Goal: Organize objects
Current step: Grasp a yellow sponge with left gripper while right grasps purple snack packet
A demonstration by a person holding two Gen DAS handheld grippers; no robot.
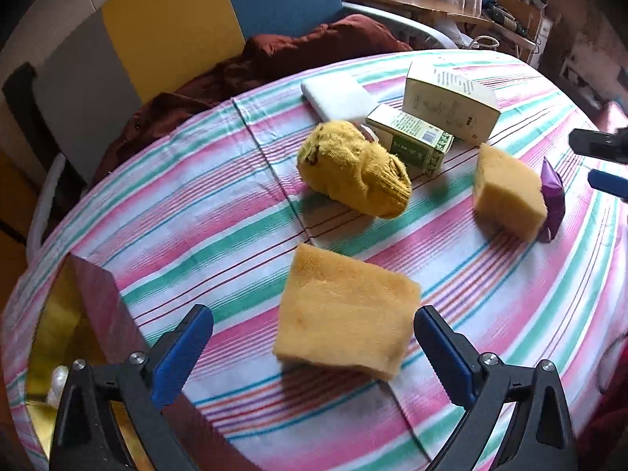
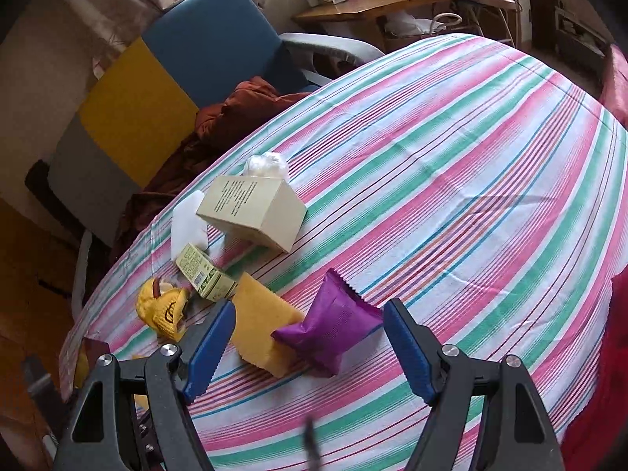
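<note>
L tongs wide, straddling near sponge: center pads, squeeze gently. R tongs wide, empty, above purple packet.

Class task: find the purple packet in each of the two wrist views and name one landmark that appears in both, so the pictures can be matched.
Left wrist view: the purple packet is at the right edge, just behind the right-hand sponge.
Right wrist view: the same packet is low in the centre, between the open blue pads of the right hand-held gripper.
Shared landmark: the green box beside the yellow sock.
</note>
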